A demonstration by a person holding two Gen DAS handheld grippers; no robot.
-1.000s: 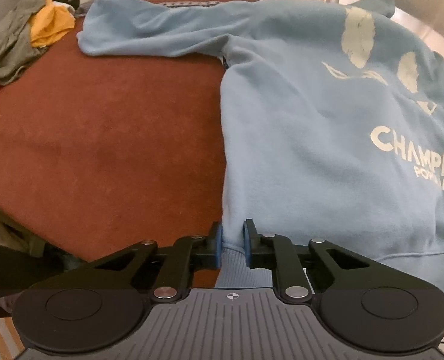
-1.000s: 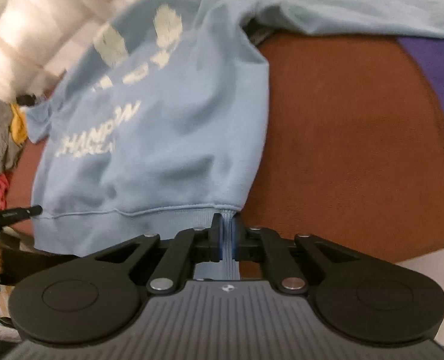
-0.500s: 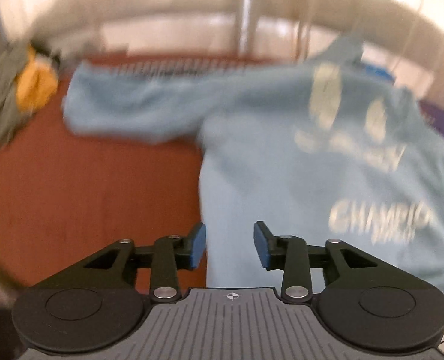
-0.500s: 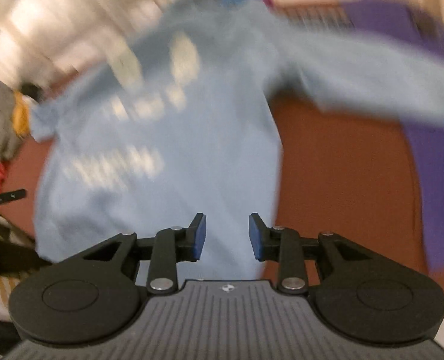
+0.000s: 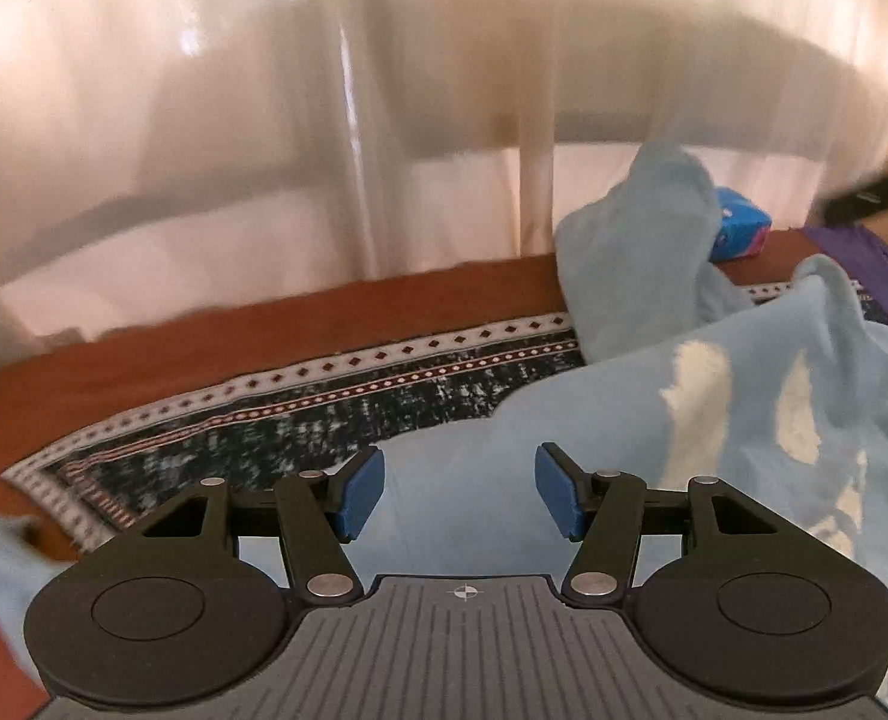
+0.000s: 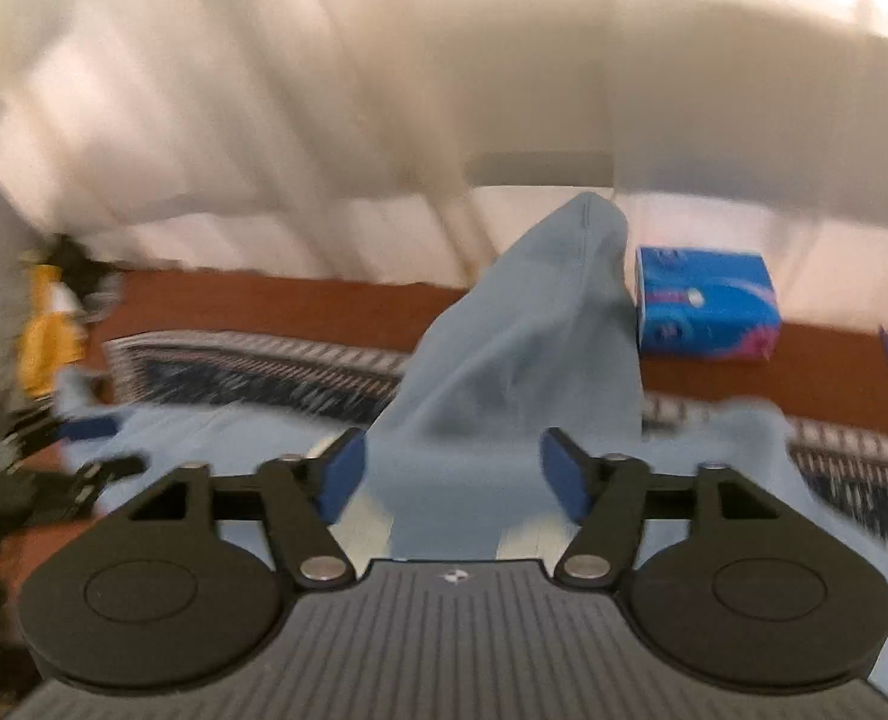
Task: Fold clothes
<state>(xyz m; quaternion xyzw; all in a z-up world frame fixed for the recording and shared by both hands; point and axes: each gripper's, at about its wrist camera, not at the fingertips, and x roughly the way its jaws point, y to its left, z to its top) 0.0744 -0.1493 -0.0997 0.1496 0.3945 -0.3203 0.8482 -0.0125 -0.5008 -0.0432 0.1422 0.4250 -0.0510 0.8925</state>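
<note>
Tools left (image 5: 457, 489) and right (image 6: 449, 480), just opening, hang released over seemingly rumpled blue sweatshirt (image 5: 714, 420).

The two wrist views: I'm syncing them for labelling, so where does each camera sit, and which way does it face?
Left wrist view: on the left gripper, looking forward and down over the light blue sweatshirt towards the curtain; its open blue-padded fingers show.
Right wrist view: on the right gripper, facing the sweatshirt's raised hood; its open fingers show.
Shared: sweatshirt, blue packet, patterned rug, curtain.
</note>
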